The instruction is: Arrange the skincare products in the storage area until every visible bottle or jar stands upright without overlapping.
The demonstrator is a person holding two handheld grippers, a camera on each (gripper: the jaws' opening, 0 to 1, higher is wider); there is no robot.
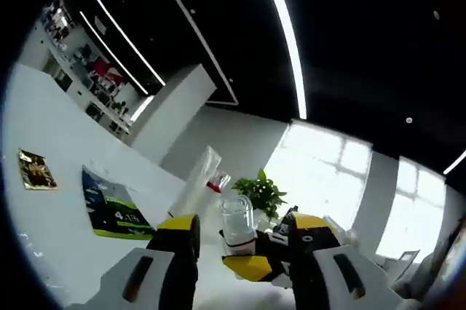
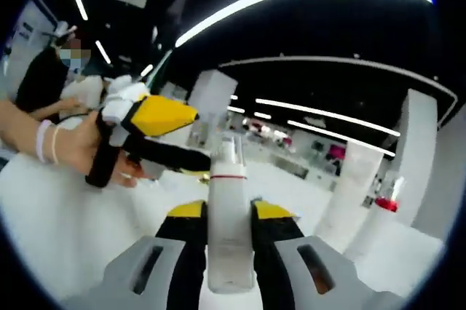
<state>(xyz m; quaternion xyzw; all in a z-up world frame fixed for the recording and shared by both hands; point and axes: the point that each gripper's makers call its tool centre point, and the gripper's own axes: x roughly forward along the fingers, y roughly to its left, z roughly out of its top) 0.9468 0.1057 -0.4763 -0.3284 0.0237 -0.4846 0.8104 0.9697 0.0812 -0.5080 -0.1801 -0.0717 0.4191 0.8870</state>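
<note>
Right gripper view, jaws clamping white bottle (image 2: pixel 230 215), left jaws open, labels unreadable

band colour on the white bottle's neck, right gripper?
Red, on the white bottle; right gripper view shows it best.

Left gripper view: bottle (image 1: pixel 237 224) between the jaws of the left gripper (image 1: pixel 240 241); potted plant (image 1: pixel 263 194) just behind it. Leaflet (image 1: pixel 111 205) on the table (image 1: pixel 51 230), left of the jaws; packet (image 1: pixel 35 170) farther left. Right gripper view: bottle between right gripper (image 2: pixel 229 215) jaws; left gripper up-left, in a hand (image 2: pixel 80 151).
</note>
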